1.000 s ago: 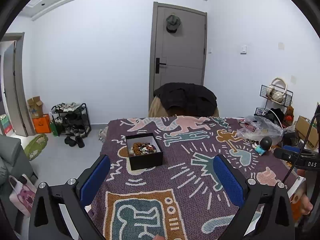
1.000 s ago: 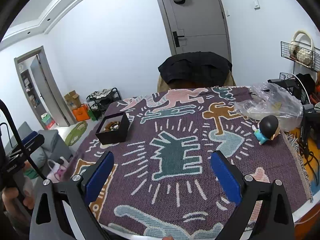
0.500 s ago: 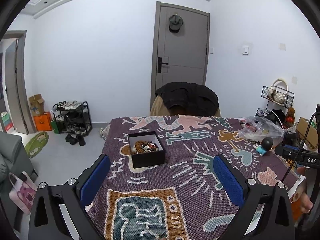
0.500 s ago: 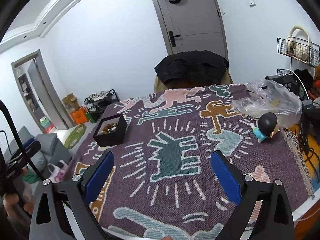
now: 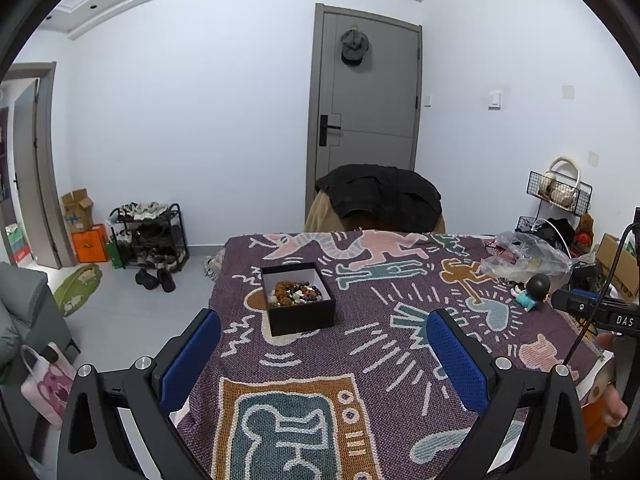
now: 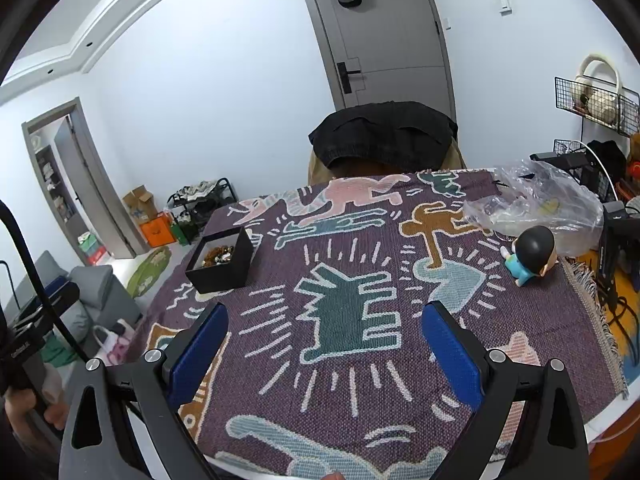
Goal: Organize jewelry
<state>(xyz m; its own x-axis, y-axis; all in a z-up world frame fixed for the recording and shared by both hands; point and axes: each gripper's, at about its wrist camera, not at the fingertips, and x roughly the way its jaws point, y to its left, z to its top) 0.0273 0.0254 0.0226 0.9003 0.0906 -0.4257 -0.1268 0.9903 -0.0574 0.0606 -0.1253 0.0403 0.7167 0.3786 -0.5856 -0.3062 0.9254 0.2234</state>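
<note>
An open black box (image 5: 299, 303) holding a heap of beaded jewelry (image 5: 295, 293) sits on the patterned purple blanket (image 5: 360, 360) near the table's left edge. It also shows in the right wrist view (image 6: 222, 258), at the left. My left gripper (image 5: 322, 356) is open and empty, hovering above the blanket just in front of the box. My right gripper (image 6: 326, 350) is open and empty over the middle of the blanket, well to the right of the box.
A clear plastic bag (image 6: 540, 204) and a small black-haired figurine (image 6: 530, 254) lie at the table's right side. A chair draped with a black jacket (image 5: 380, 196) stands behind the table. A shoe rack (image 5: 150, 236) and a grey sofa (image 5: 24, 312) are at the left.
Both wrist views have tilted slightly upward and drawn back a little. The box and jewelry have not moved. Both grippers stay open.
</note>
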